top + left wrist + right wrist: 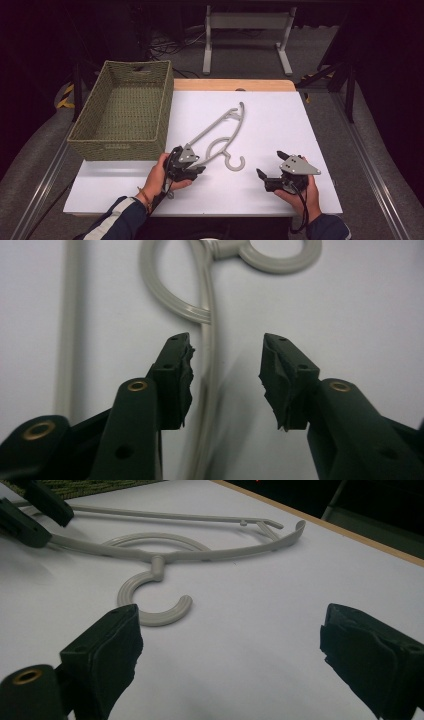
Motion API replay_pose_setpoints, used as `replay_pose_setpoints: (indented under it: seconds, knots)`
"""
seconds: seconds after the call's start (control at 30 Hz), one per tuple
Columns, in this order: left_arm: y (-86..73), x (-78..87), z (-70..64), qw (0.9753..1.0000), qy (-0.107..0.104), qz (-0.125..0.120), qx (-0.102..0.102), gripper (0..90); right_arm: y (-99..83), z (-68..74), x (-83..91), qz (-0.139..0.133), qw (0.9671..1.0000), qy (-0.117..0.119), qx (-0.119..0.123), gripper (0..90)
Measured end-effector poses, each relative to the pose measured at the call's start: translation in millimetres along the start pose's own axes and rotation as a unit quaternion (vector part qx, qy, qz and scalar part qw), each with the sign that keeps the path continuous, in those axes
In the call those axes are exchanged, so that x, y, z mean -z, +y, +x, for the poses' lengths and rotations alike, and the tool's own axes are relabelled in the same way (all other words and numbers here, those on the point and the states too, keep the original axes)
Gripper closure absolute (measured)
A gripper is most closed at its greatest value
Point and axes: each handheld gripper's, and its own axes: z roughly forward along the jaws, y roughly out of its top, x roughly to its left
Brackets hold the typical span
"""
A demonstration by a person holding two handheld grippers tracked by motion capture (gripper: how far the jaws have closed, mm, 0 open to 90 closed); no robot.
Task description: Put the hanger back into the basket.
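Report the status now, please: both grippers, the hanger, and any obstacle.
Left gripper open, jaws astride the grey hanger arm, not closed on it. Right gripper open, holding nothing, near the hook. Hanger flat on the table; basket beside it, nothing blocking.

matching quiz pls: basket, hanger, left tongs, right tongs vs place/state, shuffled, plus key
1. basket
2. hanger
3. left tongs
4. right tongs

A. open, apart from the hanger
B. flat on the white table, hook toward the person
C. at the table's left, nothing visible inside
D. open, astride a hanger arm

Pairs: 1-C, 2-B, 3-D, 4-A
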Motion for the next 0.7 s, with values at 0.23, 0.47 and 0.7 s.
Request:
replay_pose_setpoints:
  seconds: [0.23, 0.47, 0.7]
  knots:
    - [26.0, -17.9, 6.5, 0.9971, -0.020, 0.073, 0.000, 59.4, -1.0, -0.5, 0.2, 0.007, 1.0000, 0.002, -0.004, 10.3]
    - [32.2, -25.7, 16.7, 0.9936, -0.040, 0.103, 0.024, 57.2, -2.7, -2.8, -1.5, 0.019, 0.9998, 0.005, -0.011, 10.8]
    - [33.3, -25.5, 20.2, 0.9935, -0.028, 0.109, 0.017, 75.9, -3.8, -3.9, -4.4, 0.036, 0.9993, 0.000, -0.012, 11.1]
